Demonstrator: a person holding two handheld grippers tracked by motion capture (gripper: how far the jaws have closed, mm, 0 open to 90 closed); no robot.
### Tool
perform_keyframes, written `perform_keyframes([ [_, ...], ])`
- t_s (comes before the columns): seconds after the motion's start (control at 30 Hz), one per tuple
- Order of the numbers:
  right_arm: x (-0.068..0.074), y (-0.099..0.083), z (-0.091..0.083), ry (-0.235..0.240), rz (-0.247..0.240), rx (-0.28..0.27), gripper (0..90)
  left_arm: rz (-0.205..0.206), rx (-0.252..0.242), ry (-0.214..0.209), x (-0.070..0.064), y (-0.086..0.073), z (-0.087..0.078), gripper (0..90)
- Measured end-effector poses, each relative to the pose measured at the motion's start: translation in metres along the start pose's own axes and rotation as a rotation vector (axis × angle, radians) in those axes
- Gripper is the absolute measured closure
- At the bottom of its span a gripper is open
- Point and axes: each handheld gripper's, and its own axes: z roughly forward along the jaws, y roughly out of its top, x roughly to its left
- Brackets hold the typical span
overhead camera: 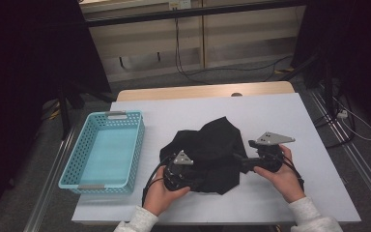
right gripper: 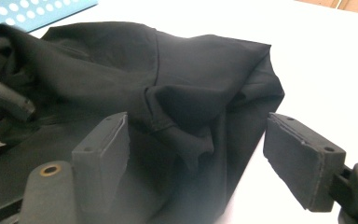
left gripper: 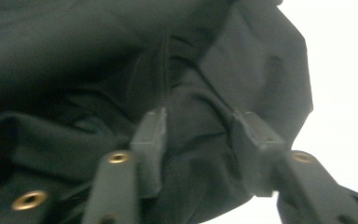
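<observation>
A crumpled black cloth (overhead camera: pixel 212 147) lies in the middle of the white table (overhead camera: pixel 290 116). My left gripper (overhead camera: pixel 187 172) is pushed into the cloth's near left edge. In the left gripper view its jaws (left gripper: pixel 200 135) stand apart, with a raised fold of the cloth (left gripper: pixel 74 70) between the pads. My right gripper (overhead camera: pixel 245 162) is at the cloth's right edge and points left. Its jaws (right gripper: pixel 198 140) are wide open around a small peak of the cloth (right gripper: pixel 121 70), and neither pad touches it. The left gripper (right gripper: pixel 4 102) appears at the far left of the right gripper view.
A light blue perforated basket (overhead camera: pixel 137 145) stands with nothing in it at the table's left side, and its corner (right gripper: pixel 28 11) shows in the right gripper view. Bare white table lies right of and beyond the cloth. Cables run on the floor behind.
</observation>
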Motion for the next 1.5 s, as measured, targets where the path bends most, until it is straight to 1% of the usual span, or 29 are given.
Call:
perform_keyframes([
  [0.07,-0.001,-0.001,0.000,-0.007,0.008,0.002,21.4,0.005,0.013,-0.004,-0.001,0.000,0.000,68.4],
  [0.13,-0.002,-0.002,0.000,-0.007,0.010,0.001,21.4,-0.004,0.012,-0.010,-0.001,0.000,0.000,75.5],
  [0.17,-0.003,-0.002,0.000,-0.009,0.009,0.004,21.4,-0.017,0.014,-0.008,-0.001,0.000,0.000,79.1],
  [0.2,-0.003,-0.002,0.000,-0.009,0.009,0.004,21.4,-0.024,0.016,-0.011,0.000,0.001,0.000,79.1],
  [0.27,-0.003,-0.002,0.000,-0.008,0.015,0.001,21.4,-0.049,0.006,-0.024,0.000,0.002,-0.003,82.2],
  [0.33,-0.003,-0.002,0.000,-0.006,0.014,-0.002,21.4,-0.078,-0.033,-0.034,0.002,0.005,-0.009,83.0],
  [0.5,-0.003,-0.001,0.000,0.002,0.013,-0.010,21.4,-0.126,-0.162,-0.025,0.011,0.016,-0.037,83.6],
  [0.6,-0.002,0.000,0.000,0.007,0.011,-0.011,21.4,-0.155,-0.225,-0.005,0.020,0.021,-0.051,83.7],
  [0.7,0.001,0.001,0.000,0.009,0.003,-0.015,21.4,-0.193,-0.283,0.038,0.033,0.023,-0.062,83.7],
  [0.73,0.002,0.001,0.000,0.007,0.002,-0.016,21.4,-0.205,-0.297,0.048,0.037,0.024,-0.065,83.7],
  [0.8,0.005,0.002,0.001,0.018,-0.004,-0.015,22.4,-0.225,-0.323,0.079,0.044,0.023,-0.069,83.7],
  [0.87,0.009,0.001,0.003,0.031,-0.019,-0.007,24.4,-0.239,-0.332,0.103,0.049,0.021,-0.071,83.7],
  [0.93,0.013,0.001,0.004,0.028,-0.033,-0.012,29.6,-0.251,-0.333,0.117,0.053,0.018,-0.071,83.7],
  [0.97,0.014,0.001,0.004,0.031,-0.040,-0.020,32.1,-0.252,-0.331,0.137,0.055,0.017,-0.071,83.7],
  [1.0,0.016,0.001,0.005,0.044,-0.042,-0.021,34.1,-0.259,-0.332,0.143,0.058,0.016,-0.070,83.7],
  [1.07,0.018,0.002,0.005,0.054,-0.053,-0.029,39.7,-0.274,-0.333,0.162,0.063,0.014,-0.069,83.7],
  [1.13,0.021,0.002,0.005,0.052,-0.061,-0.025,41.1,-0.295,-0.341,0.172,0.068,0.012,-0.070,83.8],
  [1.17,0.022,0.002,0.006,0.047,-0.063,-0.018,41.8,-0.299,-0.338,0.186,0.070,0.010,-0.070,83.7],
  [1.2,0.023,0.002,0.006,0.051,-0.067,-0.018,43.8,-0.305,-0.340,0.195,0.071,0.009,-0.070,83.8],
  [1.27,0.026,0.001,0.007,0.074,-0.075,-0.010,47.4,-0.306,-0.334,0.199,0.071,0.009,-0.071,83.8],
  [1.33,0.029,0.000,0.009,0.096,-0.087,0.007,53.7,-0.301,-0.334,0.211,0.070,0.008,-0.072,83.8],
  [1.4,0.033,-0.003,0.012,0.109,-0.085,0.030,58.8,-0.299,-0.335,0.218,0.070,0.008,-0.071,83.7],
  [1.43,0.035,-0.004,0.014,0.121,-0.093,0.039,60.3,-0.297,-0.333,0.221,0.069,0.008,-0.071,83.7],
  [1.5,0.039,-0.006,0.018,0.124,-0.119,0.074,62.6,-0.293,-0.330,0.229,0.068,0.008,-0.070,83.7],
])
